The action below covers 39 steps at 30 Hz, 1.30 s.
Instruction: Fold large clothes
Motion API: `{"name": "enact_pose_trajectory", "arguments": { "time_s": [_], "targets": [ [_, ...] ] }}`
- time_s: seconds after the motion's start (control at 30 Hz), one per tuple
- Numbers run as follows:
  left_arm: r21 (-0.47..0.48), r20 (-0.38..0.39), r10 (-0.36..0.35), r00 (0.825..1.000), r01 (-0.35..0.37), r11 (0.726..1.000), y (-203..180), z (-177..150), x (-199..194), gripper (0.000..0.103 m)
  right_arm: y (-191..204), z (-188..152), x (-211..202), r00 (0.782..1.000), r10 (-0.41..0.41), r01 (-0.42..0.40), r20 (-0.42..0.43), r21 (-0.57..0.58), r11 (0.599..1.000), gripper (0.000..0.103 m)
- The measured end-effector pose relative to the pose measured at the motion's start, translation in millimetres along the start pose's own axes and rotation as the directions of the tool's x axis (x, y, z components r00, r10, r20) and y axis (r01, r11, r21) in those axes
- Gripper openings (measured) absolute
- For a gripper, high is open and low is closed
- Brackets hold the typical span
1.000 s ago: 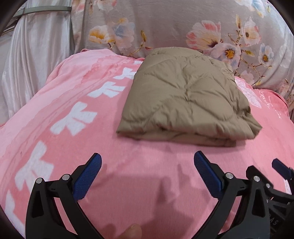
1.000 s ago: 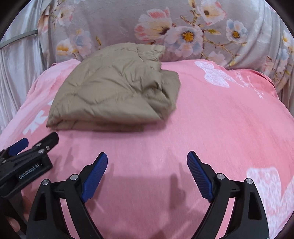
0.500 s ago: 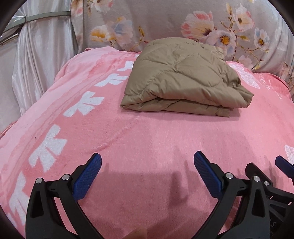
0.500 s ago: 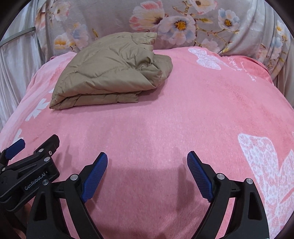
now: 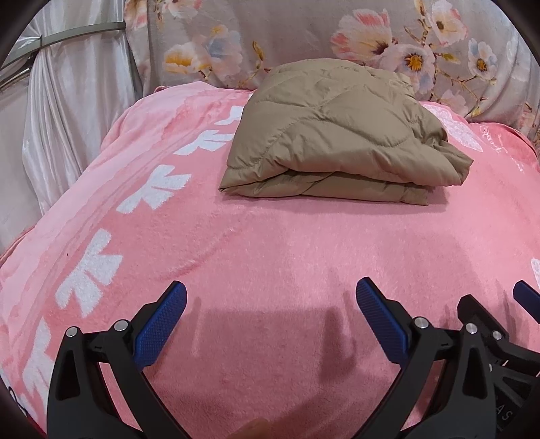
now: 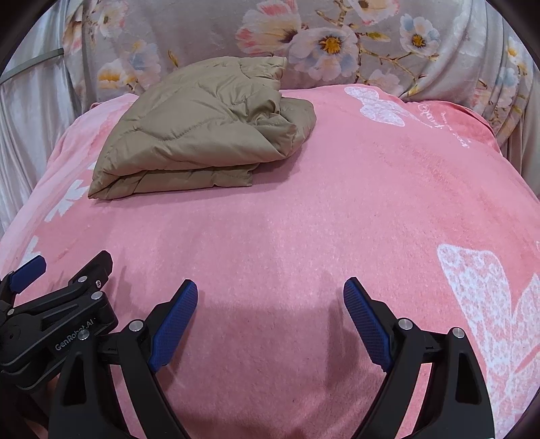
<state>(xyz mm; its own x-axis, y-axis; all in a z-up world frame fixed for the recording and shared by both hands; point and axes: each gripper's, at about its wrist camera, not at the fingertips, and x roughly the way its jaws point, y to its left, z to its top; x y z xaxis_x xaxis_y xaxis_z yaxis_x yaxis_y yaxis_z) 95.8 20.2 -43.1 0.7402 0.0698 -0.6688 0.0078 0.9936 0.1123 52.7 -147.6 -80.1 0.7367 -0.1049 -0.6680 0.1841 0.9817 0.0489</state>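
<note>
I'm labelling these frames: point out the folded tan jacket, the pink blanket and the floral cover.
folded tan jacket (image 5: 337, 135), left wrist view, quilted top.
pink blanket (image 6: 337, 209), right wrist view, bare middle.
floral cover (image 6: 202, 30), right wrist view, grey area.

Left tongs (image 5: 270, 324) wide open, empty, right tongs (image 6: 270, 322) wide open, empty, side by side, level

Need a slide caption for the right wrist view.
Open right hand-held gripper over pink fleece blanket, folded tan quilted jacket lying ahead on it.
</note>
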Motion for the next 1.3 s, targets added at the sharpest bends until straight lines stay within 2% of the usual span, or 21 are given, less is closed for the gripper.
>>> {"name": "enact_pose_trajectory", "arguments": {
  "time_s": [0.3, 0.7, 1.3],
  "targets": [
    [-0.012, 0.038, -0.008, 0.999, 0.008, 1.000, 2.7, -0.5, -7.0, 0.098, 0.3, -1.1, -12.6, 0.998, -0.006, 0.006, 0.061, -0.010, 1.000, 0.086],
    [-0.018, 0.057, -0.001, 0.998, 0.002, 1.000, 3.3, -0.5, -11.1, 0.098, 2.5, -0.5, -16.3, 0.996, -0.023, 0.025, 0.084, -0.021, 0.999, 0.086],
    [-0.024, 0.076, -0.002, 0.997, 0.004, 1.000, 4.3, -0.4, -15.4, 0.098, 1.2, -1.1, -20.2, 0.995, 0.000, 0.001, 0.100, -0.013, 1.000, 0.087]
  ]
}}
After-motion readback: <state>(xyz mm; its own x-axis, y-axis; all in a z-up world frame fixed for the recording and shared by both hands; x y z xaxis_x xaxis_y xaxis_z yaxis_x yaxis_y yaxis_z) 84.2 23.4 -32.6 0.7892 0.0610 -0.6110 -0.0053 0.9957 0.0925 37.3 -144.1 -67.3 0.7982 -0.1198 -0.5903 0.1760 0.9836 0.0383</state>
